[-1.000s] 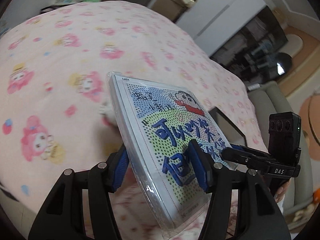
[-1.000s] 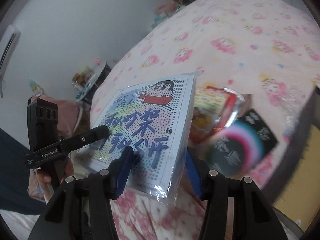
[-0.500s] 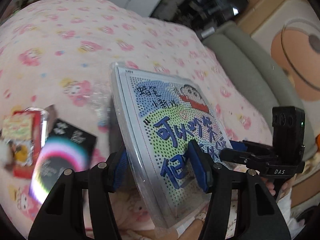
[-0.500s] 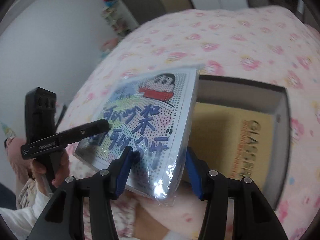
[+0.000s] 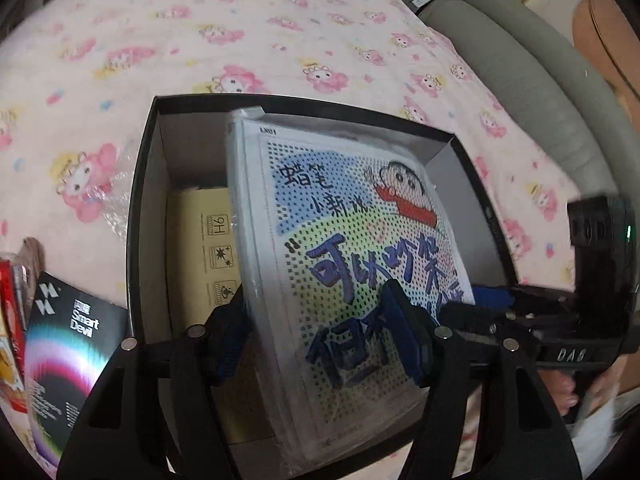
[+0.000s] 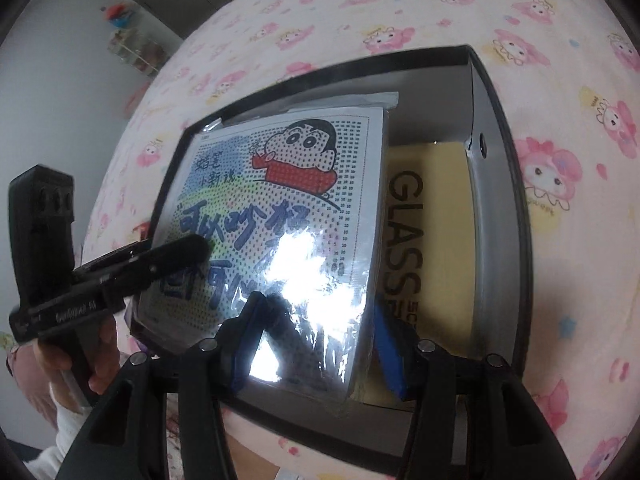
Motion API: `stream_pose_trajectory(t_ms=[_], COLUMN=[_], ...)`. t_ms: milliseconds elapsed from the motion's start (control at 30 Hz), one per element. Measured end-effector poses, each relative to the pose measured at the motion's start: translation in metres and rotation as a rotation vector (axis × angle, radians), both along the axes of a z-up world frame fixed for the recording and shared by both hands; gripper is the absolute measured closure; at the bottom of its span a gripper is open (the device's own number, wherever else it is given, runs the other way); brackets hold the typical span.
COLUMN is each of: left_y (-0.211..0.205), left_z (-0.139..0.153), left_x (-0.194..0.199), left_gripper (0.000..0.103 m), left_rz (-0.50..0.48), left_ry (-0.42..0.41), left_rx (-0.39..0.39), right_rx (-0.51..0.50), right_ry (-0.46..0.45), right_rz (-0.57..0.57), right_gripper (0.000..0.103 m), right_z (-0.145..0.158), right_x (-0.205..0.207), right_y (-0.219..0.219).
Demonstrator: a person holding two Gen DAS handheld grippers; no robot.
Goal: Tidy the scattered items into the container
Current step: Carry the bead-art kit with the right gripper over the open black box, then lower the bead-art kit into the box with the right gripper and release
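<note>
**Operator:** Left wrist view has the bagged cartoon craft kit (image 5: 340,240) standing tilted on its edge inside the black box (image 5: 140,200). The box sits on the pink printed bed cover (image 5: 240,20). I'm at the drop-off step for this item.

**Spotter:** What are the fingers doing?

**Operator:** The left gripper (image 5: 316,320) is opening, with the kit between its blue pads, which look to be against the plastic sleeve. The right gripper (image 6: 316,328) is pinching the kit's near end, one pad on the printed face and one behind it.

**Spotter:** Anything under it?

**Operator:** A yellow carton marked GLASS (image 6: 432,240) lies flat on the box floor. The kit leans over it. I can't tell whether its lower edge is resting on the carton yet.

**Spotter:** Next move?

**Operator:** I'd say tip the kit flat onto the carton and let both pairs of fingers spread. Then lift straight up so the sleeve doesn't snag and come back out. The sleeve looks glossy, so I'd expect it to slide rather than settle.

**Spotter:** And after that?

**Operator:** More is left on the bed. A black Smart Devil packet (image 5: 68,340) lies just outside the box's left wall, and a red packet (image 5: 8,320) lies beyond it.
</note>
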State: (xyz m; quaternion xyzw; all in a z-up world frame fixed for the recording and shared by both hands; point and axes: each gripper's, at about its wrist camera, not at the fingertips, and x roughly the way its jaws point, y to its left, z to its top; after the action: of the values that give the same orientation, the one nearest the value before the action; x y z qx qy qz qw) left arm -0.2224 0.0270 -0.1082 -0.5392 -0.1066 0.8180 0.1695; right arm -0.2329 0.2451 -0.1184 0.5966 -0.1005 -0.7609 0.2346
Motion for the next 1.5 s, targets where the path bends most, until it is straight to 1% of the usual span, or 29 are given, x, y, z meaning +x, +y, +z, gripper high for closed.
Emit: stream_pose_trajectory(t_ms=[100, 167, 200, 333, 467, 533, 567, 633, 900, 1000, 1067, 1133, 1233, 1333, 1400, 1433, 1467, 1500], left_y=[0.007, 0.006, 0.008, 0.014, 0.019, 0.025, 0.028, 0.029, 0.026, 0.023, 0.022, 0.024, 0.029, 0.032, 0.029, 0.027, 0.027, 0.029], left_z=[-0.002, -0.007, -0.010, -0.013, -0.019, -0.026, -0.030, -0.034, -0.030, -0.026, -0.021, -0.020, -0.021, -0.017, -0.011, -0.008, -0.008, -0.009], left_x=[0.002, 0.002, 0.002, 0.004, 0.003, 0.005, 0.006, 0.006, 0.002, 0.000, 0.000, 0.000, 0.000, 0.003, 0.003, 0.001, -0.002, -0.006], left_gripper=[0.037, 0.037, 0.036, 0.036, 0.035, 0.031, 0.028, 0.027, 0.026, 0.026, 0.026, 0.026, 0.026, 0.026, 0.026, 0.026, 0.027, 0.029], left_rz=[-0.020, -0.025, -0.028, -0.048, -0.065, -0.086, -0.092, -0.089, -0.106, -0.103, -0.106, -0.131, -0.152, -0.171, -0.158, -0.131, -0.110, -0.092], left_ry=[0.015, -0.002, -0.007, -0.003, -0.040, -0.059, -0.071, -0.097, -0.114, -0.124, -0.122, -0.122, -0.125, -0.120, -0.104, -0.095, -0.093, -0.098], left_rx=[-0.038, -0.035, -0.041, -0.069, -0.087, -0.121, -0.132, -0.128, -0.099, -0.064, -0.050, -0.064, -0.109, -0.125, -0.102, -0.091, -0.097, -0.124], right_rx=[0.050, 0.068, 0.078, 0.117, 0.150, 0.185, 0.202, 0.224, 0.233, 0.229, 0.226, 0.206, 0.176, 0.153, 0.161, 0.174, 0.188, 0.205], right_ry=[0.006, -0.009, -0.019, -0.017, -0.010, -0.002, -0.001, -0.005, 0.008, 0.037, 0.073, 0.103, 0.138, 0.142, 0.149, 0.157, 0.165, 0.172], right_rz=[0.003, 0.005, 0.003, 0.009, 0.013, 0.015, 0.022, 0.029, 0.024, 0.009, 0.002, -0.013, -0.040, -0.050, -0.044, -0.037, -0.027, -0.018], right_gripper=[0.054, 0.054, 0.054, 0.054, 0.054, 0.054, 0.054, 0.054, 0.054, 0.055, 0.055, 0.057, 0.058, 0.058, 0.058, 0.058, 0.058, 0.059], right_z=[-0.003, -0.011, -0.014, -0.017, -0.018, -0.020, -0.022, -0.024, -0.018, -0.010, -0.004, 0.003, 0.014, 0.017, 0.018, 0.018, 0.016, 0.012], right_x=[0.002, 0.000, 0.001, 0.005, 0.007, 0.009, 0.010, 0.011, 0.012, 0.015, 0.015, 0.015, 0.015, 0.009, 0.004, 0.003, -0.007, -0.011], right_y=[-0.007, -0.009, -0.010, -0.014, -0.019, -0.024, -0.027, -0.029, -0.039, -0.039, -0.041, -0.040, -0.036, -0.036, -0.035, -0.038, -0.028, -0.029])
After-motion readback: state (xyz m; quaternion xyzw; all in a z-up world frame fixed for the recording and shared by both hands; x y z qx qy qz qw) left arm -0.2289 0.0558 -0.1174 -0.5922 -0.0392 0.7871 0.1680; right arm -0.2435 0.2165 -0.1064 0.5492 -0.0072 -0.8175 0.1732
